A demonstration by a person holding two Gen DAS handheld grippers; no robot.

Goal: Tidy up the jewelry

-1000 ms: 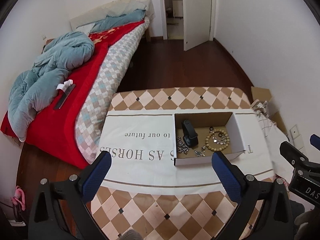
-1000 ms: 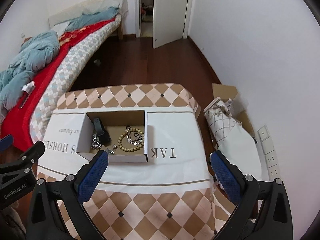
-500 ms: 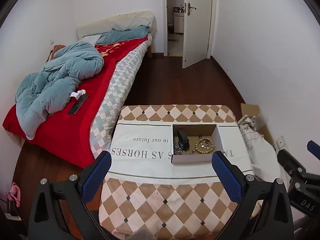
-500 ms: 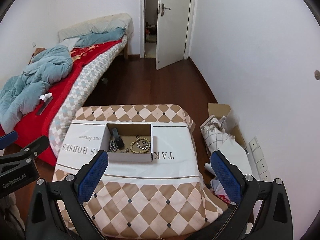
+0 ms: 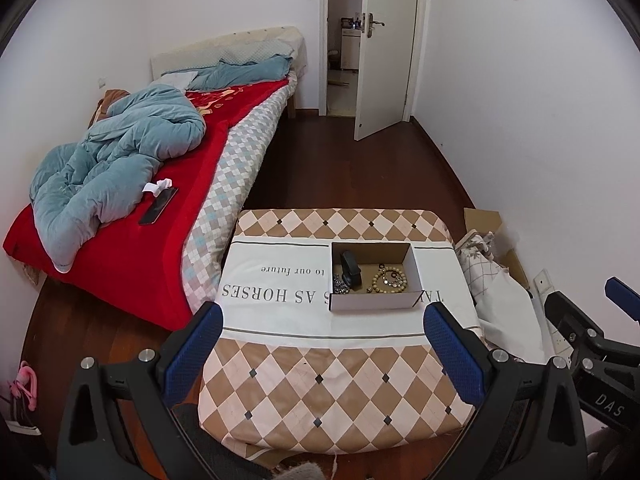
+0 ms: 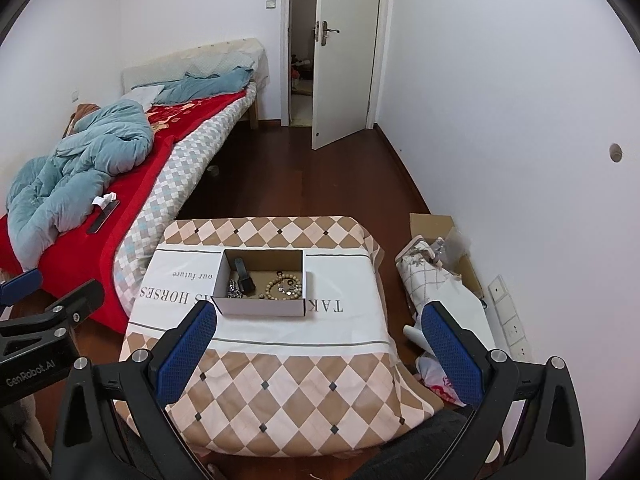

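Both grippers' fingers point(image 5: 192, 352) spread, jewelry box point(image 5: 374, 304) well beyond, untouched

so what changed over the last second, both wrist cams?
Both grippers pulled back and up from the table: the cardboard box now looks much smaller in both views, with more of the room and the bed in frame. Left gripper and right gripper stayed open and empty; nothing was grabbed or released. The wooden bead bracelet, black item and silver chain lie in the box as before.
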